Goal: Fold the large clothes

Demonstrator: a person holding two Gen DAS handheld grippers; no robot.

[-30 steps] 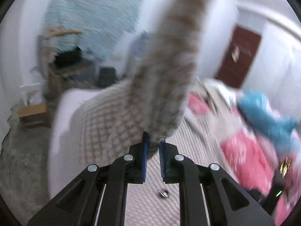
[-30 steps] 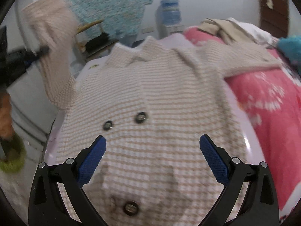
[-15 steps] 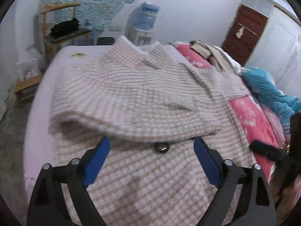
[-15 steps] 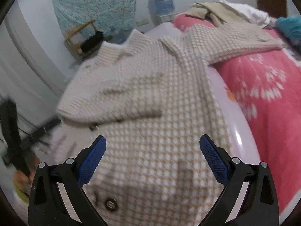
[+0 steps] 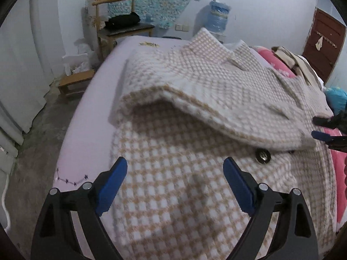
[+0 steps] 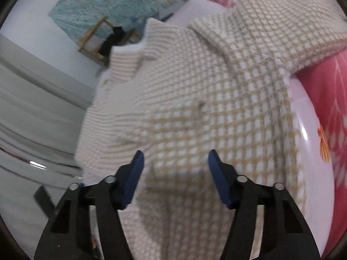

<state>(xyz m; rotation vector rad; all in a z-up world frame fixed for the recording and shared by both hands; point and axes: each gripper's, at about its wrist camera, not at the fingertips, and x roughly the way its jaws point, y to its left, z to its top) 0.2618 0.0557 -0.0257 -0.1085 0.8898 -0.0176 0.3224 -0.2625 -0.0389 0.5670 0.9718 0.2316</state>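
Observation:
A beige-and-white checked coat lies spread on the lavender bed. Its sleeve is folded across the front, just above a dark button. My left gripper hangs open over the coat's lower front with nothing between its fingers. In the right wrist view my right gripper is over the coat, and its jaws are closing. The cloth lies under them and the pads do not press on it. The other sleeve stretches out to the right over the pink blanket.
A pink flowered blanket covers the bed's right side. Beyond the bed stand a wooden chair with a black bag, a water bottle dispenser and a low wooden stool. A brown door is at the far right.
The left gripper let go of the raised sleeve, which now lies folded across the coat, then opened wide and sank. The right gripper swung across the coat and its jaws narrowed.

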